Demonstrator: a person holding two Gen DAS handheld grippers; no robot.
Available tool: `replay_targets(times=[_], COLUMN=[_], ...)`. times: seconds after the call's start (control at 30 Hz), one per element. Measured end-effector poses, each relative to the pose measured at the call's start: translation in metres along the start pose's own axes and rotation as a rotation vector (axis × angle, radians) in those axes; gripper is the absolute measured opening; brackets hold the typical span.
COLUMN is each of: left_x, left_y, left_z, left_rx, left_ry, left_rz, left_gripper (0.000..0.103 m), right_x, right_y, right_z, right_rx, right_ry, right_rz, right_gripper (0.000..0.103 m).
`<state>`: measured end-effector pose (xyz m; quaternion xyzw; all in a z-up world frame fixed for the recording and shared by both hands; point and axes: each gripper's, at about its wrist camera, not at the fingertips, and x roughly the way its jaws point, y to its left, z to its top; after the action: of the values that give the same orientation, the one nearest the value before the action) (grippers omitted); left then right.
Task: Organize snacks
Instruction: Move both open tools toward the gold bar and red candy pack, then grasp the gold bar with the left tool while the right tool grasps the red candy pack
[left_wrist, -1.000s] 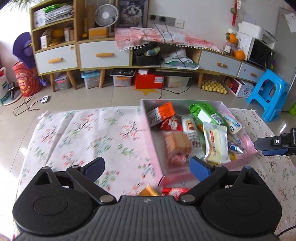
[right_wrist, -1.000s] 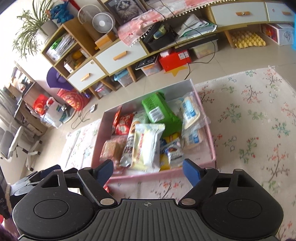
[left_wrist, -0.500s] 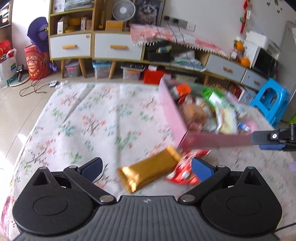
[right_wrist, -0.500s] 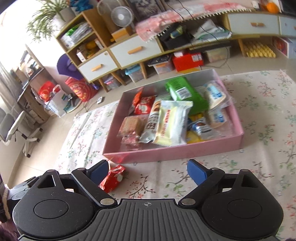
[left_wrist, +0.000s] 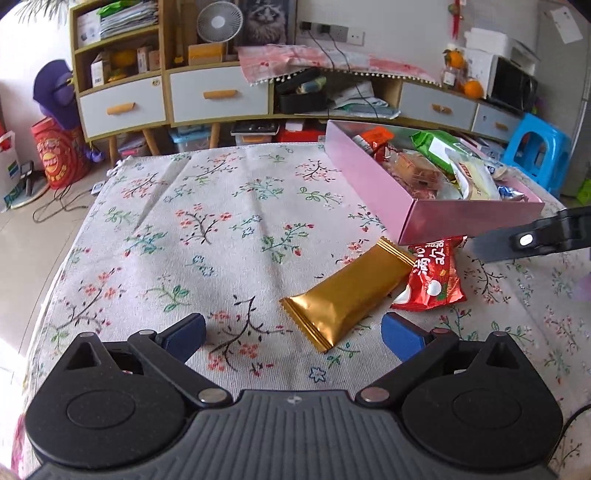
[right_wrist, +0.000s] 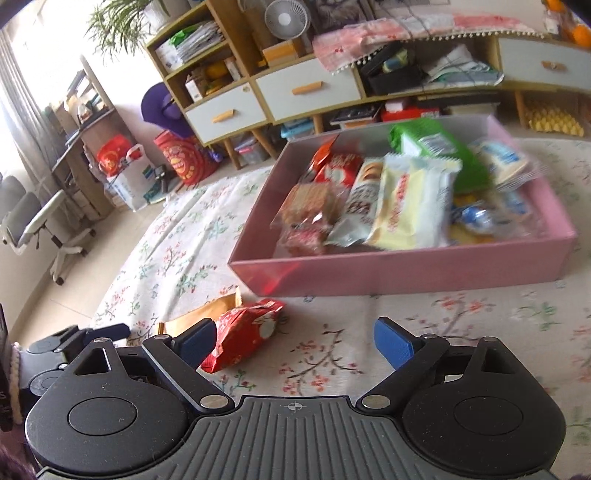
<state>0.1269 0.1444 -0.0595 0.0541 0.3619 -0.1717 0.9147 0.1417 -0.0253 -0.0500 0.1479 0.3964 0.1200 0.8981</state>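
Observation:
A pink box full of several snack packets stands on the floral tablecloth at the right; it also shows in the right wrist view. A gold packet and a red packet lie on the cloth just in front of the box. My left gripper is open and empty, low over the cloth, with the gold packet's near end between its fingers. My right gripper is open and empty; the red packet lies by its left finger, with the gold packet behind it.
The floral cloth covers the table. The right gripper's finger reaches in at the right edge of the left wrist view. Cabinets with drawers and a blue stool stand beyond the table.
Both grippers have pulled back and dropped lower toward the cloth. The gold and red packets, barely visible a second ago, now lie in full view in front of the box.

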Motion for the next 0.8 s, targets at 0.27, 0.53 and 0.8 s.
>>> replay_targets(times=[0.27,0.53,0.8], left_x=[0.009,0.003,-0.005], left_y=[-0.012,-0.017,-0.031], left_z=[0.003,0.004,0.001], left_rx=[0.083,0.096,0.139], left_ry=[-0.006,0.015,0.071], left_rz=[-0.016,-0.073,-0.188], left_gripper=[0.086,0.055,0.052], right_x=[0.023,0.022,0.006], right_y=[0.028,0.033,-0.001], right_z=[-0.007,-0.008,-0.003], right_rx=[-0.08,-0.185,-0.178], right_ry=[-0.013,-0.009,0.056], right_rz=[-0.015,0.0,0.078], right_gripper=[0.094,0.046,0.045])
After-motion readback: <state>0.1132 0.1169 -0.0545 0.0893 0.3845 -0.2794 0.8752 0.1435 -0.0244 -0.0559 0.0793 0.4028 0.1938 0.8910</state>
